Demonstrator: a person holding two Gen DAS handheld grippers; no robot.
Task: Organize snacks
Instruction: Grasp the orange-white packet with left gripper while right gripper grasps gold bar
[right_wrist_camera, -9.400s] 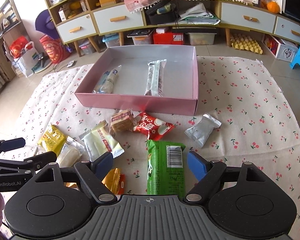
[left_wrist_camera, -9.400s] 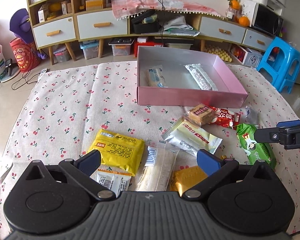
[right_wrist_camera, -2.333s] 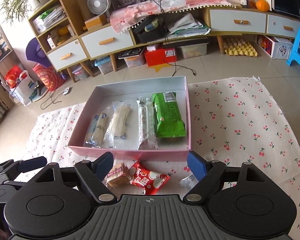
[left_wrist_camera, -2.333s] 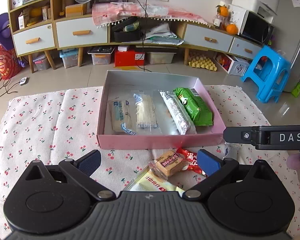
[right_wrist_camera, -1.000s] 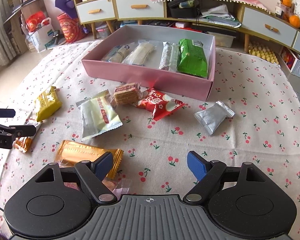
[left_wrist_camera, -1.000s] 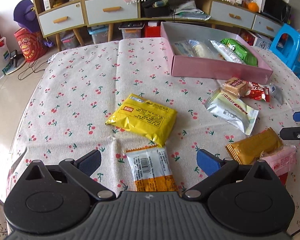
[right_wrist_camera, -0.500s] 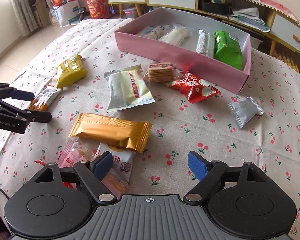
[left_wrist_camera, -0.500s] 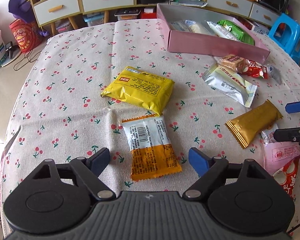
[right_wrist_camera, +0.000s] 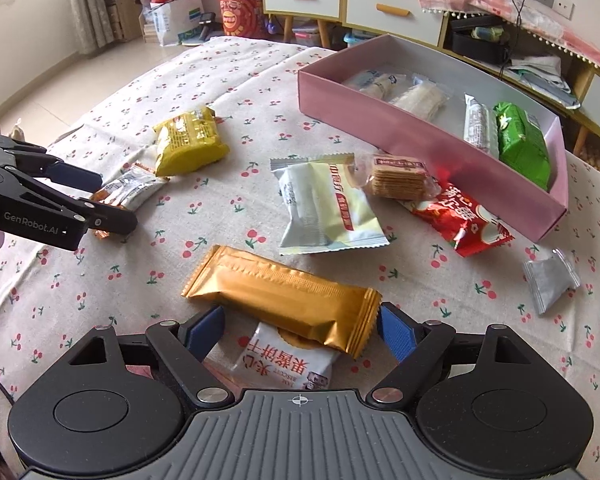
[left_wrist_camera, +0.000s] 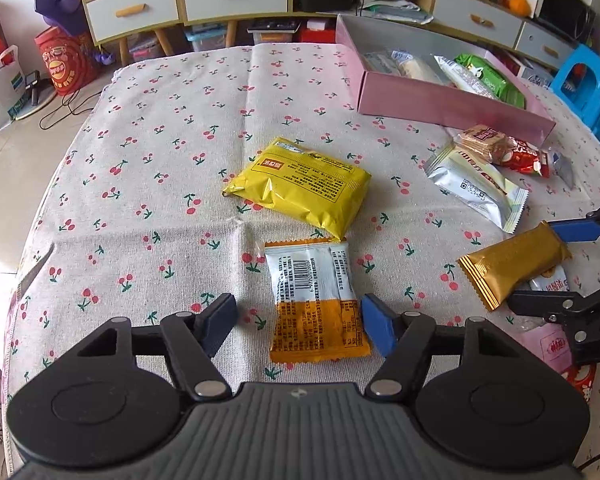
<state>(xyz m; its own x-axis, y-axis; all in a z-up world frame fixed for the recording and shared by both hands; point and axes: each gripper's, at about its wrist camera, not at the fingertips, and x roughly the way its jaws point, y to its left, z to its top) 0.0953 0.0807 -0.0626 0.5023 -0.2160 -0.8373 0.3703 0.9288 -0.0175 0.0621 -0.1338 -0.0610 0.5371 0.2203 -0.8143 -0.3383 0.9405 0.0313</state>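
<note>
An orange-and-silver snack packet (left_wrist_camera: 316, 300) lies flat on the cherry-print cloth between the fingers of my left gripper (left_wrist_camera: 298, 324). Its jaws are closing; the left pad still stands clear of the packet. The right wrist view shows that gripper (right_wrist_camera: 108, 196) from the side, over the same packet (right_wrist_camera: 132, 188). My right gripper (right_wrist_camera: 300, 336) is open and straddles a gold packet (right_wrist_camera: 280, 296) that lies on a white-and-pink biscuit packet (right_wrist_camera: 288, 364). The pink box (right_wrist_camera: 400, 132) at the back holds several snacks, among them a green one (right_wrist_camera: 522, 144).
Loose on the cloth are a yellow packet (left_wrist_camera: 300, 184), a white-and-silver packet (right_wrist_camera: 328, 204), a cracker pack (right_wrist_camera: 398, 176), a red packet (right_wrist_camera: 460, 216) and a small silver one (right_wrist_camera: 550, 280). Cabinets and a blue stool (left_wrist_camera: 588, 88) stand beyond the table.
My left gripper's fingers have drawn in around the orange-and-silver packet. My right gripper has rolled and sunk towards the gold packet, which now lies between its fingers.
</note>
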